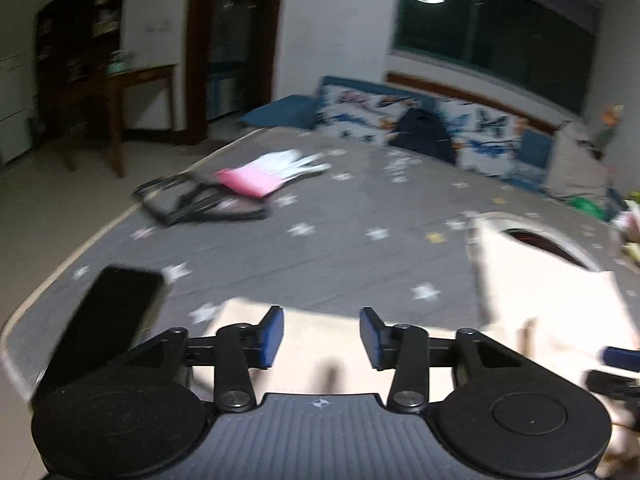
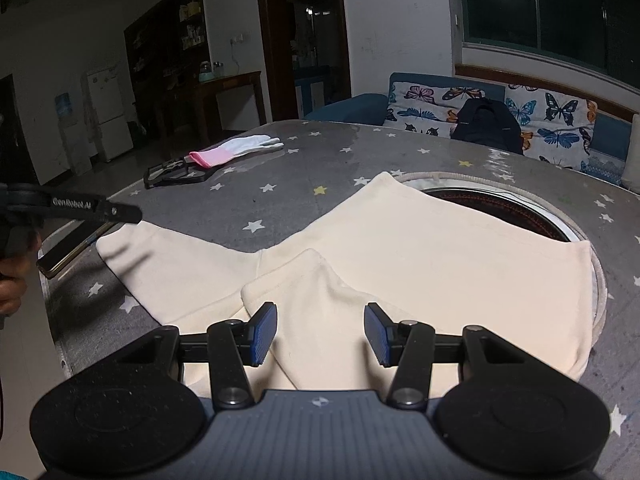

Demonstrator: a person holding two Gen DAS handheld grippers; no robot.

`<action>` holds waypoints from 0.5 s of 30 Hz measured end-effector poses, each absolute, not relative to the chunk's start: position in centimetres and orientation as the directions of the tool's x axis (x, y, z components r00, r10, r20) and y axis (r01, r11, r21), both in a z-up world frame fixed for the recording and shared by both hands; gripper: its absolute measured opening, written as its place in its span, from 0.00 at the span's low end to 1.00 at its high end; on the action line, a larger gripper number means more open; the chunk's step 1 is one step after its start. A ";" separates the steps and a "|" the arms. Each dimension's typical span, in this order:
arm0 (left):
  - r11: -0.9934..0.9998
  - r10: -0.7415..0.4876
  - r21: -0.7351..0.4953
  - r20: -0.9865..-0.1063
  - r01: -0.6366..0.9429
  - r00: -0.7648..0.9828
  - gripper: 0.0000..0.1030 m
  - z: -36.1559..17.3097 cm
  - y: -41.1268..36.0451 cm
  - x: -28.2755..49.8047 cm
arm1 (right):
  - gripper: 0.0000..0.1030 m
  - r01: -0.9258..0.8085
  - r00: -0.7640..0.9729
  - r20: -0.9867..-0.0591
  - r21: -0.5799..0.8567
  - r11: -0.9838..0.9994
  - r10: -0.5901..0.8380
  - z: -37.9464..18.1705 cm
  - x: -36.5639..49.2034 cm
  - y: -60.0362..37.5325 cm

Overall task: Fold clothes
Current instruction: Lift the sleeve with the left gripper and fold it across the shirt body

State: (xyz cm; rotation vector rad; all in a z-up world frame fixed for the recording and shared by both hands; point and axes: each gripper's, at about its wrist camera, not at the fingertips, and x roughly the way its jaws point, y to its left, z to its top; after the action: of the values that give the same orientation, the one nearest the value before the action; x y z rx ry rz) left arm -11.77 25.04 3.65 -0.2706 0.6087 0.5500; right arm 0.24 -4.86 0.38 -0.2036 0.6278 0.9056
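Now, low centre of each wrist view | left gripper (image 1: 322, 338) hanging partly open, gripping nothing, blurred cream garment (image 2: 400, 248) beneath | right gripper (image 2: 320, 334) hovering partly open above a folded flap, grasping nothing | garment lying mid-frame across the starred grey table (image 2: 304, 160) | pink-white glove (image 2: 236, 148) resting upper left

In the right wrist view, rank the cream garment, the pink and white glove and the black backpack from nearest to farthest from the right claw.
From the right claw:
1. Cream garment, directly beneath and ahead of it.
2. Pink and white glove, far left on the table.
3. Black backpack, on the sofa beyond the table, right of centre.
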 end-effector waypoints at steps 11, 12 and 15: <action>0.761 0.461 -0.066 -0.645 -0.646 0.609 0.64 1.7 27.3 -12.5 | 0.47 -0.800 0.429 -0.599 0.097 0.592 0.677 0.1 0.1 -3.8; 0.762 0.457 -0.067 -0.648 -0.644 0.609 0.64 1.6 27.3 -12.5 | 0.47 -0.803 0.422 -0.600 0.100 0.588 0.679 -0.1 0.1 -3.6; 0.767 0.449 -0.065 -0.656 -0.638 0.607 0.62 1.2 27.4 -12.3 | 0.46 -0.813 0.406 -0.609 0.100 0.574 0.682 -0.5 0.1 -2.8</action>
State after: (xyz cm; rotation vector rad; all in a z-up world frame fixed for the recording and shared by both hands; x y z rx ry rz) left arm -12.30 27.40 1.25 -0.3080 0.6649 0.6397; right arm 0.09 -2.83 -0.45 -0.2256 0.6538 0.9528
